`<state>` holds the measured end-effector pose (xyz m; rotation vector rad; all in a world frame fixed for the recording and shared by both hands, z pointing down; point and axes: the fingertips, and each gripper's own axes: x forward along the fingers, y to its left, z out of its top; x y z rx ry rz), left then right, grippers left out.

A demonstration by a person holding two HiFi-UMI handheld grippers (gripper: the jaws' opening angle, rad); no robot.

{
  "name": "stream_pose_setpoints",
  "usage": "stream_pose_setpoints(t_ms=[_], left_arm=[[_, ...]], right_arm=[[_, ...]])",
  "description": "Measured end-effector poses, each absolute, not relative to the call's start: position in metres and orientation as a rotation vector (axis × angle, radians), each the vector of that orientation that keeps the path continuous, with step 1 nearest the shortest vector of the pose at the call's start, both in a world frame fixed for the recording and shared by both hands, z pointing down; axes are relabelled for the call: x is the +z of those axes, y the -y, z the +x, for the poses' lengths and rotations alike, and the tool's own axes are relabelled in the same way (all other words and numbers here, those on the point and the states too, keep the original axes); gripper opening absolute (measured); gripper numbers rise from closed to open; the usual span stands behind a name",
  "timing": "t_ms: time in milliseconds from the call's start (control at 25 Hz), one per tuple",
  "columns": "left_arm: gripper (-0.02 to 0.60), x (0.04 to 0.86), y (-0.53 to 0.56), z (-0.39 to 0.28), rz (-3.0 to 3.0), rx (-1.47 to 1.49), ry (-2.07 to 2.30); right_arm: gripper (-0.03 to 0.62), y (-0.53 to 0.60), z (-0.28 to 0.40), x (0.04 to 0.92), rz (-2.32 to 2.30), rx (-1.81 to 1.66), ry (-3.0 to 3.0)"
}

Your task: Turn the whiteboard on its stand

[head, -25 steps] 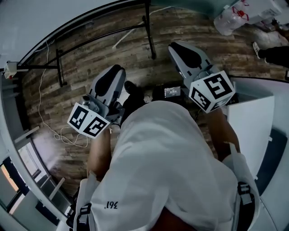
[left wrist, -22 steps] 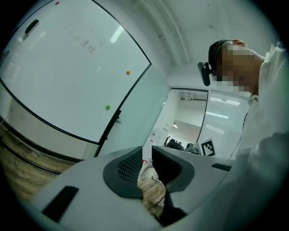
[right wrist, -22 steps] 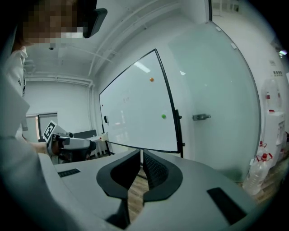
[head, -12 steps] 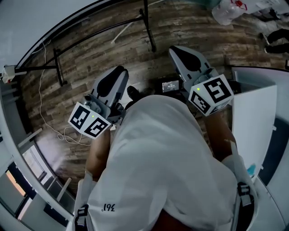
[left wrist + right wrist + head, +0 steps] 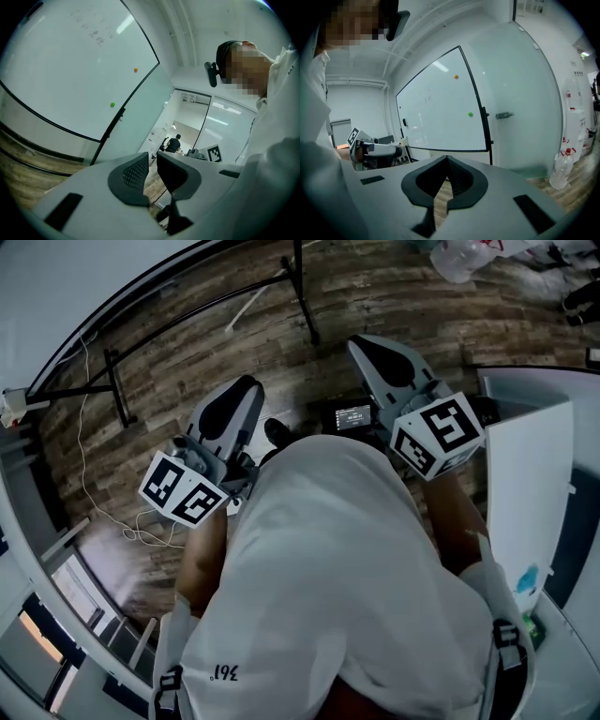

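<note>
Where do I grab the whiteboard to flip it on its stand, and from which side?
Probably the black bottom rail of the whiteboard, approached from the front with the fingers straddling the thin edge. What looks like a pivot sits at mid-height on its side, so the bottom edge should give most leverage. The right gripper is shut; open it first.

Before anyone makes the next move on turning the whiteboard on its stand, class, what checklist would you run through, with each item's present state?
1. The whiteboard is in view ahead of both grippers: ok.
2. The left gripper is empty, jaws slightly apart: ok.
3. The right gripper is open for a grasp: not ok, shut and empty.
4. A gripper touches the whiteboard: not ok, both short of it.
5. The white cable lies clear of the black stand leg: cannot tell.
</note>
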<state>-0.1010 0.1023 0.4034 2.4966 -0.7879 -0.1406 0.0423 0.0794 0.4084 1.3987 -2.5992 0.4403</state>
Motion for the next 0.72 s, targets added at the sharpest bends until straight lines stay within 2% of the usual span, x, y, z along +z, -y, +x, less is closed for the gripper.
stream_pose_setpoints(t_ms=[720], left_arm=[[0.061, 0.406, -0.085, -0.101, 2.502, -0.116, 0.74]], right_arm=[[0.025, -0.056, 0.06, 0.396, 1.506, 0.341, 2.54]])
